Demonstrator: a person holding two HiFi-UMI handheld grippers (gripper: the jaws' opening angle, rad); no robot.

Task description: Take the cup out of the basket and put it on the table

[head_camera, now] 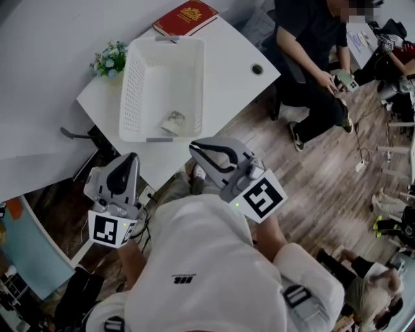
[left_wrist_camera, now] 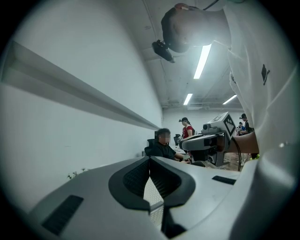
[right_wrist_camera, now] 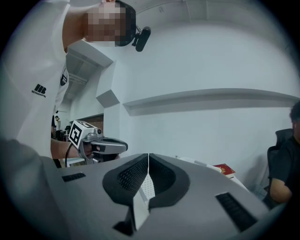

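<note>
A white mesh basket (head_camera: 133,84) stands on the white table (head_camera: 240,65). Inside it, near its front end, lies a small crumpled-looking cup (head_camera: 173,122). My left gripper (head_camera: 128,159) hangs off the table's front edge, below the basket's left corner, with its jaws shut and empty. To the right of it, my right gripper (head_camera: 196,148) is just in front of the basket's near wall, also shut on nothing. In the left gripper view the jaws (left_wrist_camera: 150,159) meet; in the right gripper view the jaws (right_wrist_camera: 148,155) meet too. Neither gripper view shows the cup.
A red book (head_camera: 186,17) lies at the table's far end and a small potted plant (head_camera: 109,58) stands left of the basket. A seated person (head_camera: 311,39) is at the table's right side. A wall runs along the left.
</note>
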